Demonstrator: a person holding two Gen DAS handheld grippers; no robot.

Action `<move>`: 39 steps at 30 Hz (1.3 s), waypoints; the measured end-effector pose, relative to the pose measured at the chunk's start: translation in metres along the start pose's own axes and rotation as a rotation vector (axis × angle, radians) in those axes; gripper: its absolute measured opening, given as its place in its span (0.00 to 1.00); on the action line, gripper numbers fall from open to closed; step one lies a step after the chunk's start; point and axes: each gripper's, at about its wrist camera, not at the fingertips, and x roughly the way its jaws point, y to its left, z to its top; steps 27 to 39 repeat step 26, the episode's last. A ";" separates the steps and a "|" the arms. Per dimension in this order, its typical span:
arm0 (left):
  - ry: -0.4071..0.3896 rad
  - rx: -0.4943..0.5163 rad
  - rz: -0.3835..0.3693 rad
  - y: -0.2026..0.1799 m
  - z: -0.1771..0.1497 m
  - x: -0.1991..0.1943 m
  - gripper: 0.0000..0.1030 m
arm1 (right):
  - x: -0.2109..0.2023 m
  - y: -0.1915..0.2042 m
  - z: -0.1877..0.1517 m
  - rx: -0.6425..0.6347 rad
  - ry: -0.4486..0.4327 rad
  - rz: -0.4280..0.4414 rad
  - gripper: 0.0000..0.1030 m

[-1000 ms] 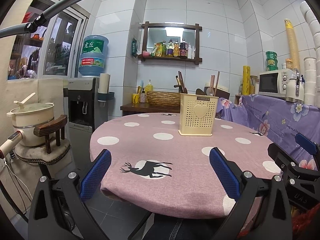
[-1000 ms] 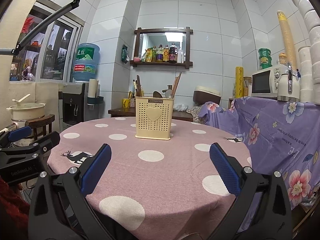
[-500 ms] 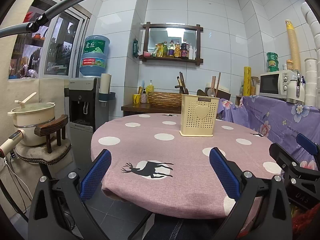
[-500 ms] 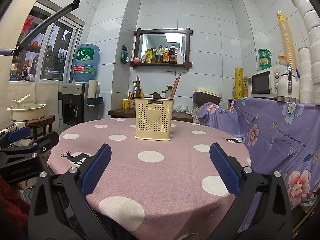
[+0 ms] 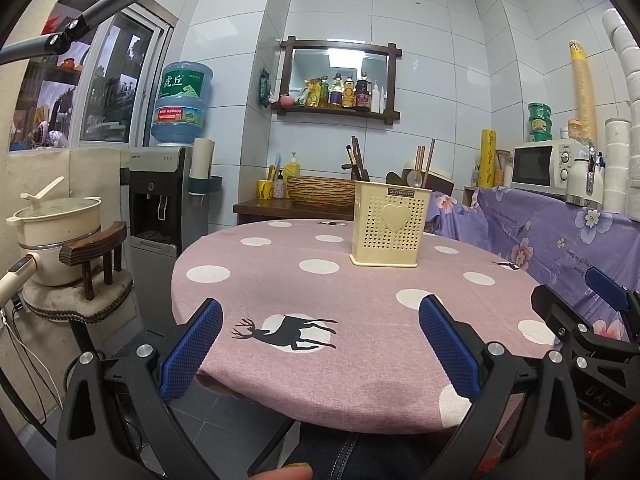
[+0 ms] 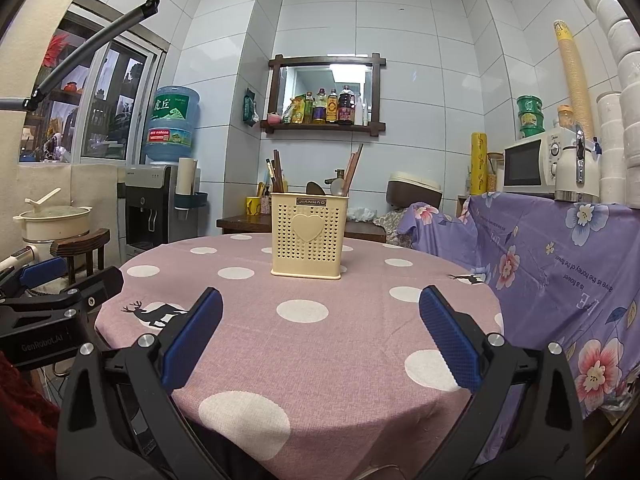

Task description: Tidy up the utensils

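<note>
Left gripper [image 5: 320, 336]: fingers spread wide, nothing btwn them — held over near edge of worktop [image 5: 360, 380], above the deer print.
Right gripper [image 6: 320, 334]: fingers also released, empty, over the near side.
Utensil holder [image 6: 309, 236]: cream perforated box w/ heart, upright on worktop's far half, well apart from both grippers.
Utensils [image 6: 352, 172]: chopsticks, spoon — standing inside holder.

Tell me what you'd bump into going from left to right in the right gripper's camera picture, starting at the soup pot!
Pot → water dispenser → cream utensil holder on the pink table → brown rice cooker → microwave → white thermos.
</note>
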 end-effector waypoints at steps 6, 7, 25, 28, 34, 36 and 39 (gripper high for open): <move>-0.003 -0.003 0.016 0.001 0.002 -0.001 0.95 | 0.000 0.000 0.000 0.001 -0.001 0.001 0.94; -0.001 -0.002 0.016 0.001 0.002 -0.001 0.95 | 0.000 0.000 0.000 0.000 0.000 0.001 0.94; 0.008 -0.002 0.030 0.002 0.002 0.000 0.95 | 0.002 -0.001 -0.003 0.006 0.008 0.000 0.94; 0.009 -0.002 0.030 0.003 0.002 0.000 0.95 | 0.002 -0.001 -0.003 0.006 0.008 -0.001 0.94; 0.009 -0.002 0.030 0.003 0.002 0.000 0.95 | 0.002 -0.001 -0.003 0.006 0.008 -0.001 0.94; 0.009 -0.002 0.030 0.003 0.002 0.000 0.95 | 0.002 -0.001 -0.003 0.006 0.008 -0.001 0.94; 0.009 -0.002 0.030 0.003 0.002 0.000 0.95 | 0.002 -0.001 -0.003 0.006 0.008 -0.001 0.94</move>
